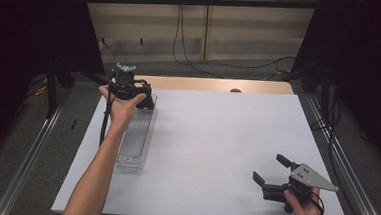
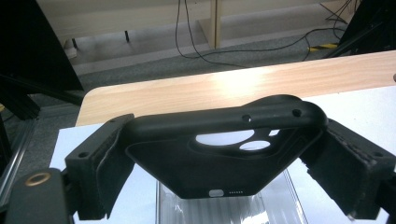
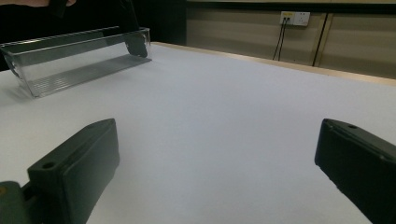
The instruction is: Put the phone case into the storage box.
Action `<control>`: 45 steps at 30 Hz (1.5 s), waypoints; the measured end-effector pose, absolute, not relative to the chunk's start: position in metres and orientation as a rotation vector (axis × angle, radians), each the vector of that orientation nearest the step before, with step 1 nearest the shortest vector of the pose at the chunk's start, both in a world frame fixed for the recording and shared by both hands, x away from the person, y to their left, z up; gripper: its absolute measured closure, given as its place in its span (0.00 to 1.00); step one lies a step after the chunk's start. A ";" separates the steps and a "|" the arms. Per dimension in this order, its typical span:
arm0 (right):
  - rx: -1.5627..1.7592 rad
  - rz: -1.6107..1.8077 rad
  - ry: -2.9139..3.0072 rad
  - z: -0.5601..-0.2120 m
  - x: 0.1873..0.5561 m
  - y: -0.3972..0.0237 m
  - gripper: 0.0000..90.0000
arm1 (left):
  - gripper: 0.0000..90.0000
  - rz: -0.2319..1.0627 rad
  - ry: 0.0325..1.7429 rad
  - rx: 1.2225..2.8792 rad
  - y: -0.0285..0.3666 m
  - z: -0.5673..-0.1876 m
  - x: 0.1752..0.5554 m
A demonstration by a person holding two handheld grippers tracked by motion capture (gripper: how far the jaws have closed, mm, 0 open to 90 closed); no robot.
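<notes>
The left gripper (image 2: 224, 154) is clenched on a black phone case (image 2: 219, 154), its fingers (image 2: 100, 163) pressing the two long edges so the case spans the gap between them. From above, the same gripper (image 1: 129, 90) hangs over the far end of a clear plastic tray (image 1: 135, 149) that lies lengthwise on the left side of the white surface (image 1: 211, 149). The case is held above the tray's far end; whether it touches the tray floor I cannot tell.

The case looks light and flexible, probably soft rubbery plastic: its back bows slightly under the squeeze, and the camera cut-out leaves a thin, weak bridge near one end. It should not slip, since the matte skin grips the padded fingers well, but a hard squeeze would fold it. The side rails around the middle, where it is held now, seem the best place to take it; the rim is the stiffest part. Being so light, it may cling to a finger on release or bounce in the hard, slick tray.

The right gripper (image 1: 279, 175) rests on the near right of the surface, well apart from the tray, with its fingers (image 3: 79, 163) spread wide and holding nothing
</notes>
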State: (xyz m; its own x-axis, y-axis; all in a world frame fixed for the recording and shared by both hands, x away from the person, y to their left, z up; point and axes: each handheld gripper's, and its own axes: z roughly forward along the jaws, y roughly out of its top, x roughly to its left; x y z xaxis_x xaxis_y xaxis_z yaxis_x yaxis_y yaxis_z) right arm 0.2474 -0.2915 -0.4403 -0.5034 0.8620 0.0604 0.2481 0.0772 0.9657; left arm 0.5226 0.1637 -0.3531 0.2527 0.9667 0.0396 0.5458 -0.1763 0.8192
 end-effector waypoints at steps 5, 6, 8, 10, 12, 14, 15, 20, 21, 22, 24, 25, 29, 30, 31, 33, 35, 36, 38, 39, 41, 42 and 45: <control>1.099 1.447 1.814 -0.441 0.248 -0.292 0.00 | 0.14 0.770 1.374 1.817 0.164 -0.354 0.525; 1.099 1.447 1.815 -0.441 0.248 -0.292 0.00 | 0.14 0.770 1.373 1.822 0.164 -0.354 0.525; 1.096 1.448 1.816 -0.441 0.248 -0.292 0.00 | 0.14 0.772 1.372 1.813 0.163 -0.354 0.526; 1.099 1.449 1.816 -0.441 0.248 -0.292 0.00 | 0.14 0.778 1.371 1.806 0.163 -0.355 0.527; 1.100 1.450 1.815 -0.441 0.248 -0.291 0.00 | 0.14 0.784 1.365 1.803 0.162 -0.356 0.528; 1.098 1.451 1.816 -0.441 0.248 -0.291 0.00 | 0.14 0.785 1.363 1.804 0.161 -0.356 0.528; 1.097 1.450 1.820 -0.441 0.248 -0.291 0.00 | 0.14 0.786 1.355 1.808 0.161 -0.356 0.529; 1.099 1.452 1.820 -0.441 0.248 -0.292 0.00 | 0.14 0.766 1.352 1.806 0.162 -0.357 0.532; 1.101 1.452 1.820 -0.441 0.248 -0.292 0.00 | 0.14 0.754 1.353 1.809 0.163 -0.356 0.533; 1.103 1.453 1.819 -0.441 0.248 -0.292 0.00 | 0.14 0.746 1.355 1.805 0.163 -0.356 0.535; 1.099 1.455 1.820 -0.441 0.247 -0.292 0.00 | 0.14 0.747 1.356 1.805 0.163 -0.356 0.536; 1.100 1.454 1.821 -0.441 0.248 -0.292 0.00 | 0.14 0.744 1.358 1.800 0.161 -0.357 0.537; 1.104 1.455 1.820 -0.441 0.248 -0.293 0.00 | 0.14 0.738 1.346 1.821 0.158 -0.359 0.538; 1.104 1.455 1.821 -0.441 0.248 -0.293 0.00 | 0.14 0.743 1.347 1.824 0.158 -0.360 0.538; 1.102 1.455 1.822 -0.441 0.248 -0.293 0.00 | 0.14 0.740 1.357 1.812 0.157 -0.360 0.539; 1.101 1.456 1.820 -0.441 0.247 -0.293 0.00 | 0.14 0.731 1.355 1.817 0.158 -0.361 0.540; 1.101 1.458 1.819 -0.441 0.247 -0.293 0.00 | 0.14 0.725 1.359 1.815 0.158 -0.362 0.541; 1.102 1.458 1.819 -0.441 0.248 -0.293 0.00 | 0.13 0.725 1.360 1.814 0.159 -0.362 0.541; 1.104 1.458 1.818 -0.441 0.248 -0.293 0.00 | 0.13 0.722 1.356 1.812 0.159 -0.362 0.542; 1.103 1.458 1.819 -0.442 0.248 -0.293 0.00 | 0.13 0.721 1.354 1.810 0.159 -0.363 0.542; 1.102 1.456 1.823 -0.442 0.248 -0.293 0.00 | 0.11 0.719 1.347 1.809 0.160 -0.363 0.543; 1.104 1.457 1.824 -0.442 0.248 -0.293 0.00 | 0.11 0.715 1.345 1.807 0.160 -0.363 0.543; 1.103 1.456 1.824 -0.442 0.248 -0.292 0.00 | 0.10 0.721 1.337 1.794 0.160 -0.363 0.543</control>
State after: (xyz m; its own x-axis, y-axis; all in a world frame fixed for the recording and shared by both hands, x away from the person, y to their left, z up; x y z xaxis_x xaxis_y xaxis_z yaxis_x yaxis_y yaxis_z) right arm 0.2481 -0.2924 -0.4418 -0.5099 0.8574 0.0699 0.2585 0.0752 0.9631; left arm 0.5429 0.1597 -0.3632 0.2892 0.9573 -0.0059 0.5213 -0.1523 0.8397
